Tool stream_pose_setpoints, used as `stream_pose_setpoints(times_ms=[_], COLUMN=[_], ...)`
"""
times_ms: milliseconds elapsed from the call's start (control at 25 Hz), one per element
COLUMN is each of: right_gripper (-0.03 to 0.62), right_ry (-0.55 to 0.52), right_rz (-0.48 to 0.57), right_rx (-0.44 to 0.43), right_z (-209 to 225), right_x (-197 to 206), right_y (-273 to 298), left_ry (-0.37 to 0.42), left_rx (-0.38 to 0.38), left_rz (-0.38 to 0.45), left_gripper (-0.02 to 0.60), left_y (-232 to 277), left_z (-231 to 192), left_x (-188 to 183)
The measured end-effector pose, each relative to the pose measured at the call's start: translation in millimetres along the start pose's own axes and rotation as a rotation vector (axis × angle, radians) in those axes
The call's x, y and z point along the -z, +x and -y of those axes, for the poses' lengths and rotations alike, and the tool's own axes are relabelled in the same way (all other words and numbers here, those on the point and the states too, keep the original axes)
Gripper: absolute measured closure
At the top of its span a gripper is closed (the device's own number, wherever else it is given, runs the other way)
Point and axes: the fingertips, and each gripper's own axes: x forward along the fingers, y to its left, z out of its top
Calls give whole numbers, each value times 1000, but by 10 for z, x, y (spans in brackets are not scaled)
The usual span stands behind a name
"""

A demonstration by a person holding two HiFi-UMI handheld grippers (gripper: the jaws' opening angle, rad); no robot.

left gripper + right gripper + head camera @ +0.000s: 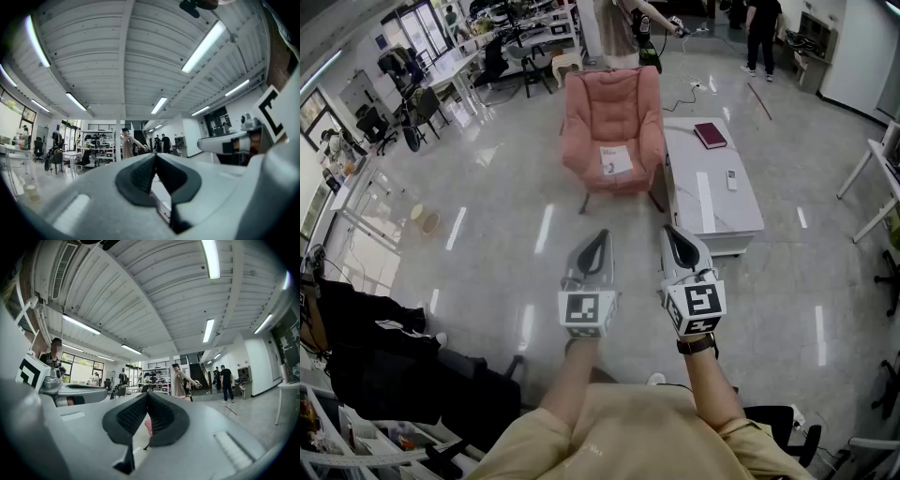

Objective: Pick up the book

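A dark red book point(710, 135) lies on the far end of a low white table point(741, 220) to the right of a pink armchair point(612, 112). My left gripper point(603, 234) and right gripper point(669, 230) are held side by side over the floor, well short of the table and pointing level toward the chair. Each has its jaws shut with nothing between them. In the left gripper view the black pads point(140, 176) meet at the tips, and in the right gripper view the pads point(159, 416) do the same. The book does not show in either gripper view.
A white booklet point(616, 159) lies on the armchair seat. A small white remote point(732, 179) rests on the table. Desks and office chairs point(497, 56) fill the far left. People stand at the back point(761, 33). Black bags point(366, 347) sit on the floor at near left.
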Motion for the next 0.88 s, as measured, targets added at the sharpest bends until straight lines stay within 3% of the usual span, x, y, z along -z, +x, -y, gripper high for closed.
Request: stream_pose_setpoints(times_ms=[200, 440, 640, 880], right_gripper=[589, 589, 589, 589], right_ry=[66, 154, 120, 72], right_rz=[-43, -83, -94, -144], right_rx=[66, 36, 46, -17], right_z=[-100, -389, -699, -1226], right_x=[160, 429, 444, 711], right_y=[400, 1176, 1896, 2584], left_ry=[-28, -79, -93, -148], left_rx=[21, 35, 39, 20], left_rz=[-3, -1, 40, 47], left_gripper=[580, 580, 580, 580], left_y=[118, 414, 584, 796], left_z=[-453, -1288, -2063, -2841], left_x=[94, 282, 285, 559])
